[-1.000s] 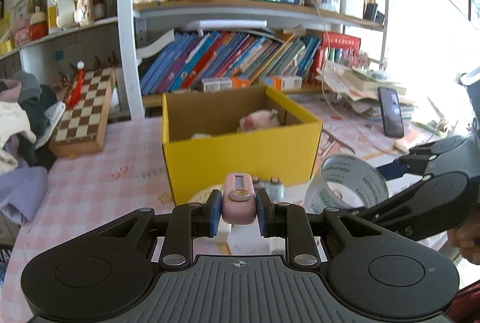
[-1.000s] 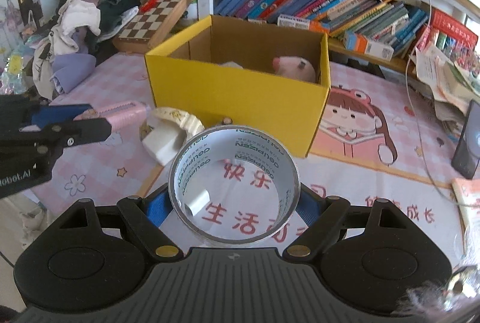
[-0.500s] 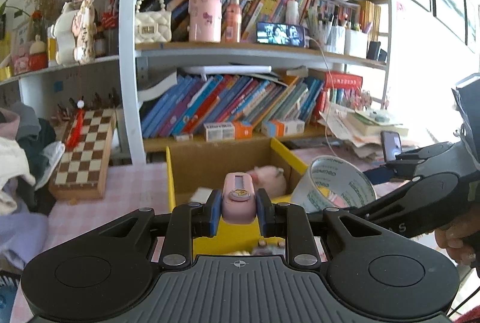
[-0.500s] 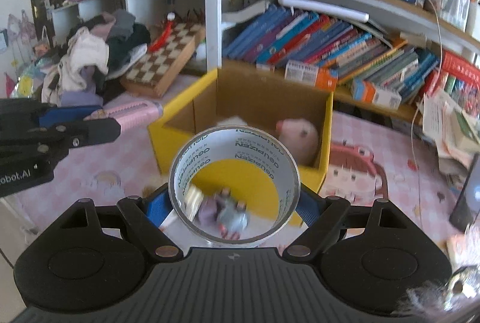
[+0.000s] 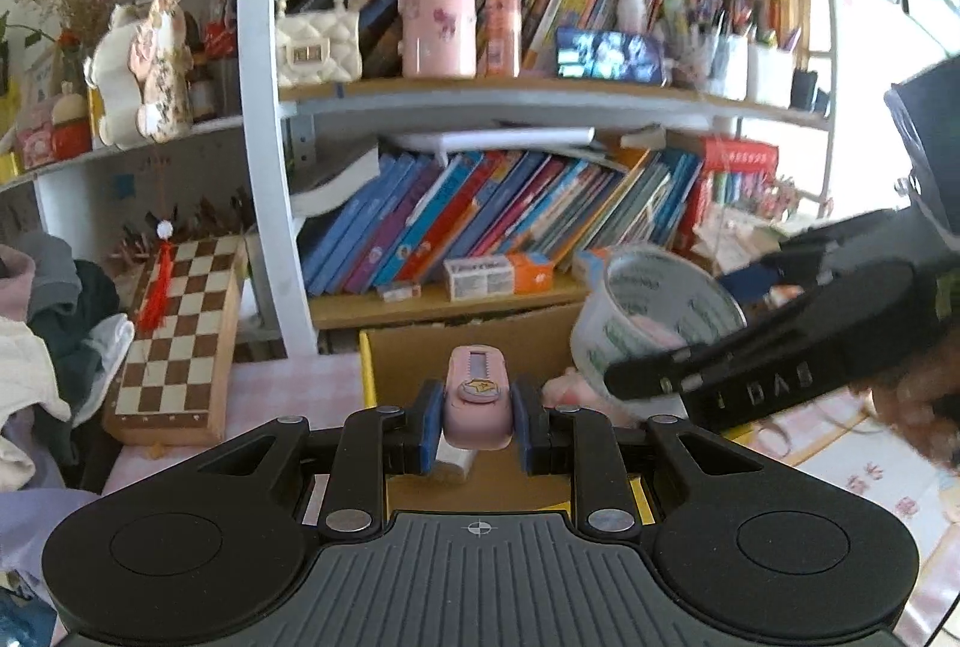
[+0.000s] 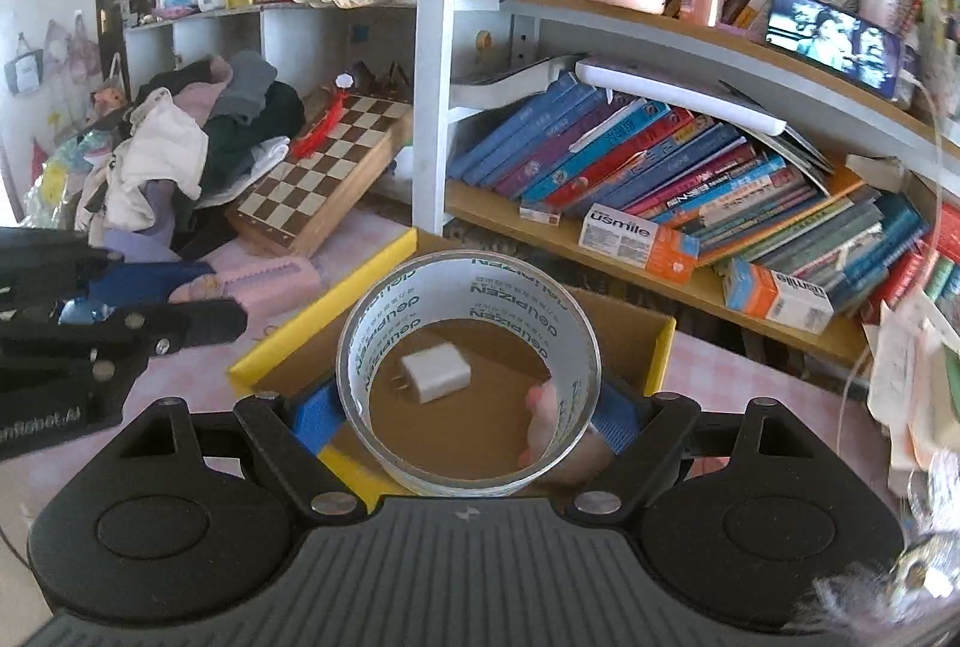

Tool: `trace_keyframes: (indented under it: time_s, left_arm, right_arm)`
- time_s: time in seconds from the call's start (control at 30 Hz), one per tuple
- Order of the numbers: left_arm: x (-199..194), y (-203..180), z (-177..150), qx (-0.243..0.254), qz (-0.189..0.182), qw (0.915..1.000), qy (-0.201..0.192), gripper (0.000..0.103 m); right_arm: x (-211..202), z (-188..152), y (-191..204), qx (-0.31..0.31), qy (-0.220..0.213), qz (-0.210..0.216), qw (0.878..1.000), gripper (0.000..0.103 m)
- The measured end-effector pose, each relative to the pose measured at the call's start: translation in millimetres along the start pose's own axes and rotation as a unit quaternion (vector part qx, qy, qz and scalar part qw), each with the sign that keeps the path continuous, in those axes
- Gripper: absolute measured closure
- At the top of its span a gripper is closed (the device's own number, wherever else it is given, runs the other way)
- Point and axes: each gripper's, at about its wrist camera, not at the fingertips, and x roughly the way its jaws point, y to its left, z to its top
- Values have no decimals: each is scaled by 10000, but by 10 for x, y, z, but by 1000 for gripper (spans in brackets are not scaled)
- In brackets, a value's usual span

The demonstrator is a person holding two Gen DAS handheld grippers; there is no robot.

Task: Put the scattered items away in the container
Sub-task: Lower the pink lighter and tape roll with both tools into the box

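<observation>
While the left claw (image 5: 477, 428) is clamped on a pink utility knife (image 5: 477, 398), the right claw (image 6: 468, 407) grips a tape roll (image 6: 468, 341) across its width; beyond both lies the yellow box (image 6: 336, 311), holding a white charger (image 6: 435, 371) and a pink toy (image 6: 549, 407)

Chessboard (image 5: 174, 341), leaning books (image 6: 660, 179)

A clear tape roll (image 6: 468, 377) and pink utility knife (image 5: 477, 398) hang above the yellow box (image 6: 324, 311) (charger (image 6: 435, 371) inside).
</observation>
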Motion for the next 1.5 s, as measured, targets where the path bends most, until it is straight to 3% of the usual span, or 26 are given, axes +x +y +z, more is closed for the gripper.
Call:
trace_keyframes:
  time_s: [0.47,0.83,1.17,1.5]
  left_arm:
    - [808,-27,-135,241,14,9933,1129,80]
    - [1266,-101,-157,257,-203,9839,1756,80]
    - [1430,-86,-213,188,-280,9785,2033,80]
    - [1533,-75,-223,182,-316,9763,2135,80]
  right_arm:
    - [1142,377,-184,63,706,609,9956,20]
    - [2031,411,-135,201,1665,893,9818,20]
    - [2443,324,-74,174,2104,1004,9723,20]
    - [2580,258,-78,215,2225,1037,9692,20]
